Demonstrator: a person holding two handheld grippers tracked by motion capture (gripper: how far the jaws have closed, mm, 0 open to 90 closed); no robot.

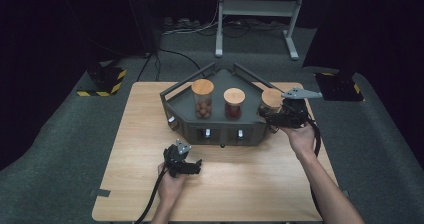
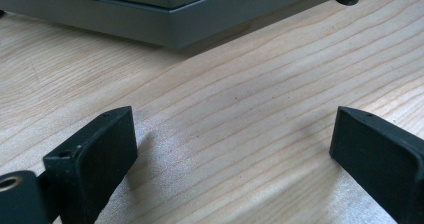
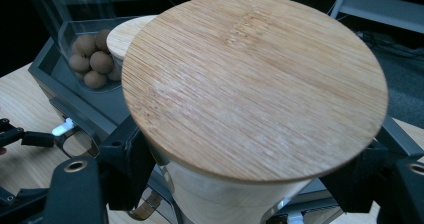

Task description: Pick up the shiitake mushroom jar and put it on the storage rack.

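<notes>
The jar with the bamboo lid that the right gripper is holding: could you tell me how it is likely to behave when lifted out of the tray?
The jar looks like smooth glass, so it may slip unless the right gripper clamps firmly. Tall and narrow, it could tip if set down crooked. Its bamboo lid seems only seated on top, so gripping the body appears safer.
</notes>
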